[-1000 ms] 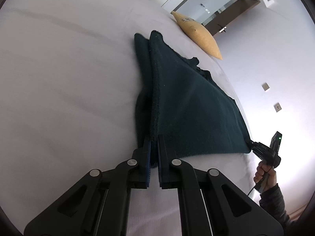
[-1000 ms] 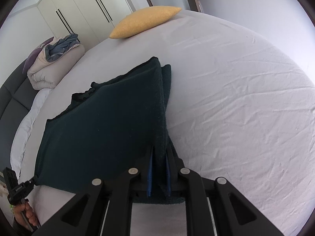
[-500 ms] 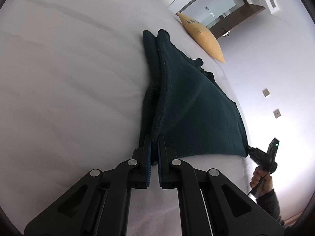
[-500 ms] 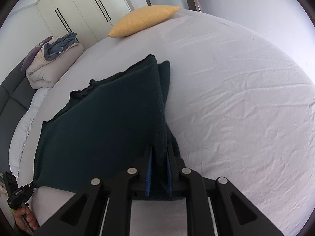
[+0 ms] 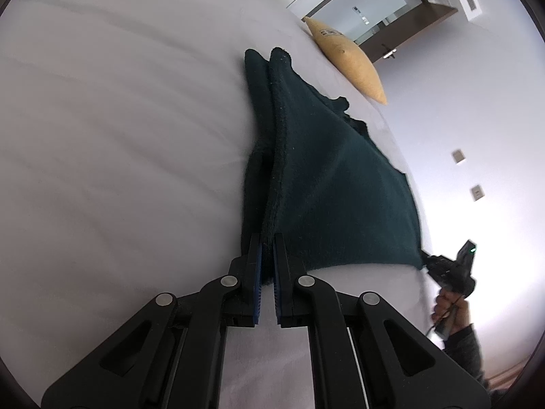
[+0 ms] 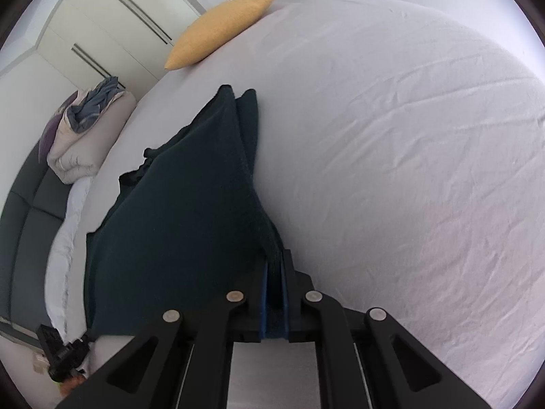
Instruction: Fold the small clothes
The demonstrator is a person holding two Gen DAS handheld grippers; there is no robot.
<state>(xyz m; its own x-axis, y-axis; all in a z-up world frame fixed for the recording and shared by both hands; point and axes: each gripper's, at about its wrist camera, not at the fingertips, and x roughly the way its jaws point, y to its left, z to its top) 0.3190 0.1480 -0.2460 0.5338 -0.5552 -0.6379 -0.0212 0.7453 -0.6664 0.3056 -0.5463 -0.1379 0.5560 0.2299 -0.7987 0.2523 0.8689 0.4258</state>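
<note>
Both pairs of tongs had a corner of the same dark green, fleecy knitted garment (image 5: 340, 184) nipped between their blue-lined fingers. Left tongs (image 5: 267, 248) were pressed nearly together on a thick rolled hem, the cloth filling the narrow slot between the pads. Right tongs (image 6: 274, 266) were clamped on the neighbouring near corner, where several layers bunched between the fingers and spilled over the tip on the right side.

From each wrist view the other tongs showed small at the far near corner, held in a person's hand (image 5: 449, 310) with a grey sleeve (image 5: 466, 351) behind it, so the near edge of the garment ran taut between the two grips.

The garment lay on a white, lightly creased bedsheet (image 6: 408, 136), doubled over itself: two stacked edges ran side by side away from the tongs to a pair of rounded ends at the far side. Its surface looked napped and soft, flecked with pale lint, and one long side was ragged and uneven with a small loose flap.

Beyond it, a mustard-yellow cushion (image 6: 221, 27) sat at the far edge of the bed, and a rolled pale duvet (image 6: 85, 136) with blue-grey fabric tucked into it rested by a dark padded headboard (image 6: 24, 238).
</note>
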